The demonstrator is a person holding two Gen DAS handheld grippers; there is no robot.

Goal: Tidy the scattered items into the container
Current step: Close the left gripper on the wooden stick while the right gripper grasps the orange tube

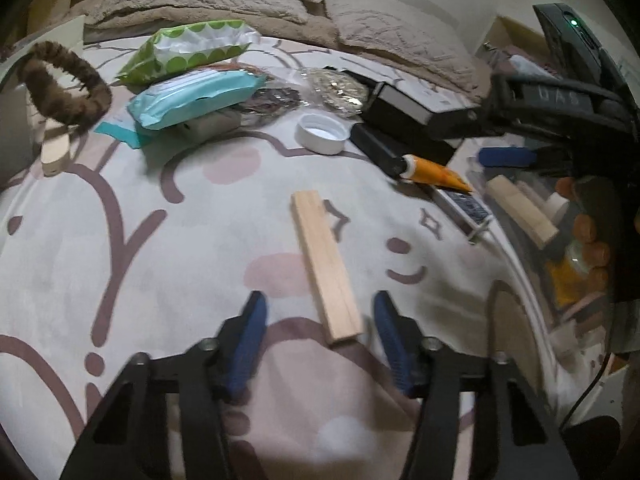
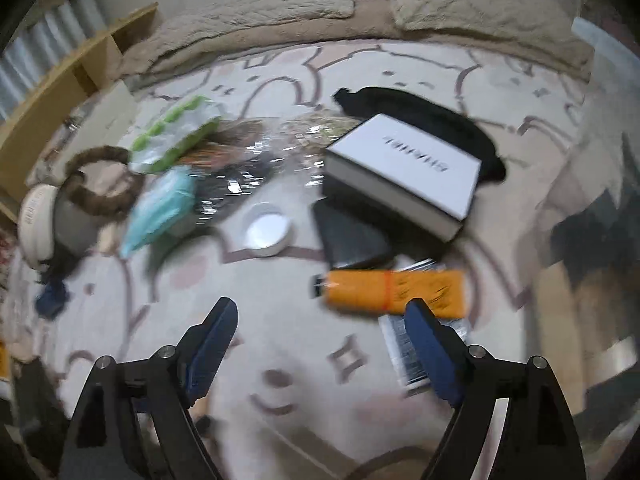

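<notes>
A wooden block (image 1: 326, 268) lies on the patterned rug, its near end between the fingers of my left gripper (image 1: 320, 308), which is open and empty. A clear container (image 1: 560, 248) at the right holds another wooden block (image 1: 522, 210) and other items. My right gripper (image 2: 322, 312) is open and empty above the rug, close to an orange tube (image 2: 394, 292), which also shows in the left wrist view (image 1: 434, 172). In the left wrist view the right gripper (image 1: 508, 160) hovers above the container.
Scattered on the rug: a white cap (image 1: 322, 133), a green wipes pack (image 1: 188, 50), a teal pack (image 1: 196, 98), a furry brown ring (image 1: 66, 84), a white-lidded box (image 2: 404, 174), a black cloth (image 2: 424, 116), shiny wrappers (image 1: 340, 88). Beige bedding (image 1: 240, 4) lies behind.
</notes>
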